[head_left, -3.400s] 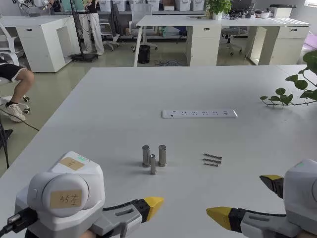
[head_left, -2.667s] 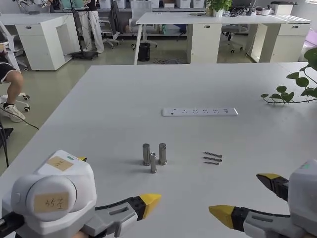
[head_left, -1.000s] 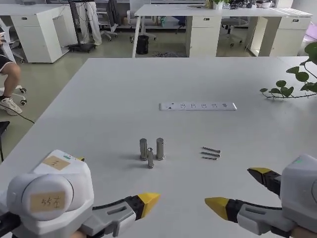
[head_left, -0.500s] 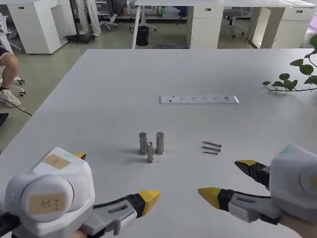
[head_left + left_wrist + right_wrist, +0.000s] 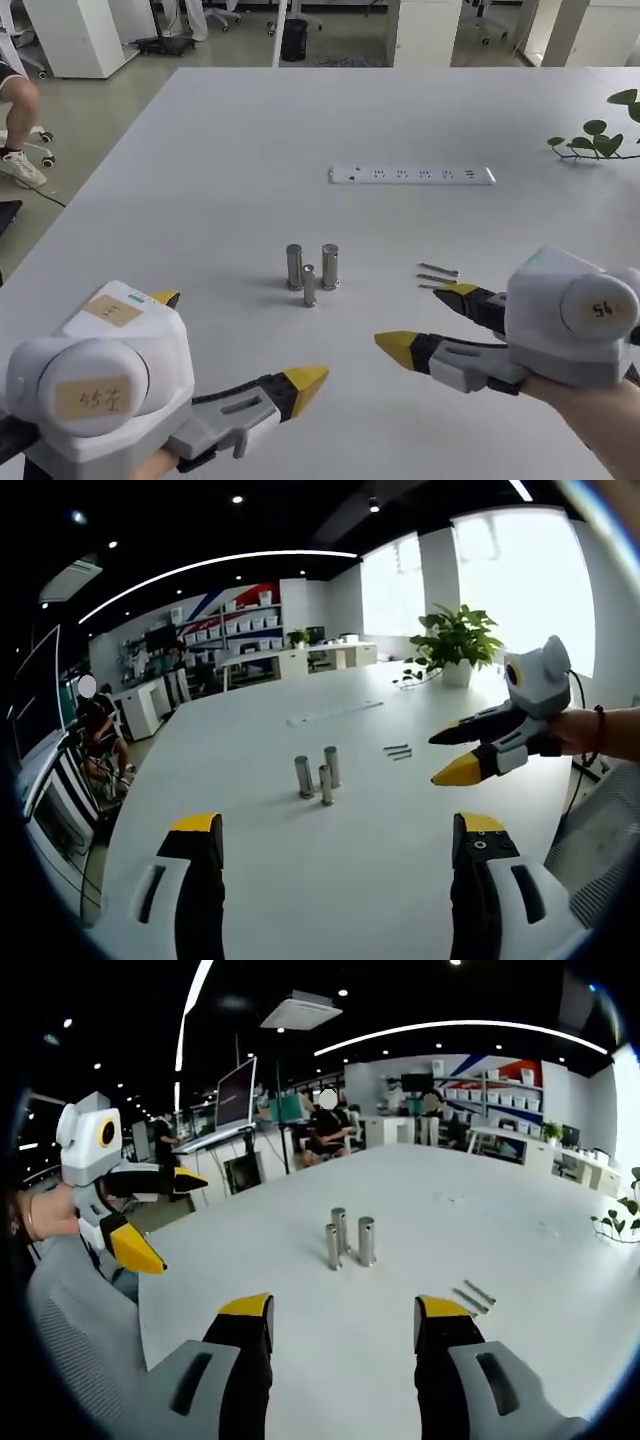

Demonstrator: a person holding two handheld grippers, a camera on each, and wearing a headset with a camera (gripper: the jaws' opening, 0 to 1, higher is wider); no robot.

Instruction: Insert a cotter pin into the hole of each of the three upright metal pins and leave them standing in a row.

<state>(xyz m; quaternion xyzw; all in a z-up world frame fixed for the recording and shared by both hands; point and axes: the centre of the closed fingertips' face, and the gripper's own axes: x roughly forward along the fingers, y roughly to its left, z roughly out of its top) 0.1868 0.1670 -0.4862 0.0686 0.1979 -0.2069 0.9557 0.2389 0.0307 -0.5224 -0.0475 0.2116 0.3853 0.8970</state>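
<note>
Three upright metal pins stand in a tight cluster on the white table, also in the left gripper view and the right gripper view. Three cotter pins lie flat to their right. My left gripper is open and holds nothing, near the front edge, short of the pins. My right gripper is open with nothing between its tips, just in front of the cotter pins. Each gripper appears in the other's view.
A white power strip lies across the table beyond the pins. A trailing green plant reaches in at the far right. A seated person's leg is off the table's left side. White desks stand at the back.
My right gripper has come forward and left, closer to the cotter pins. The head camera has tilted down. The metal pins and cotter pins have not moved.
</note>
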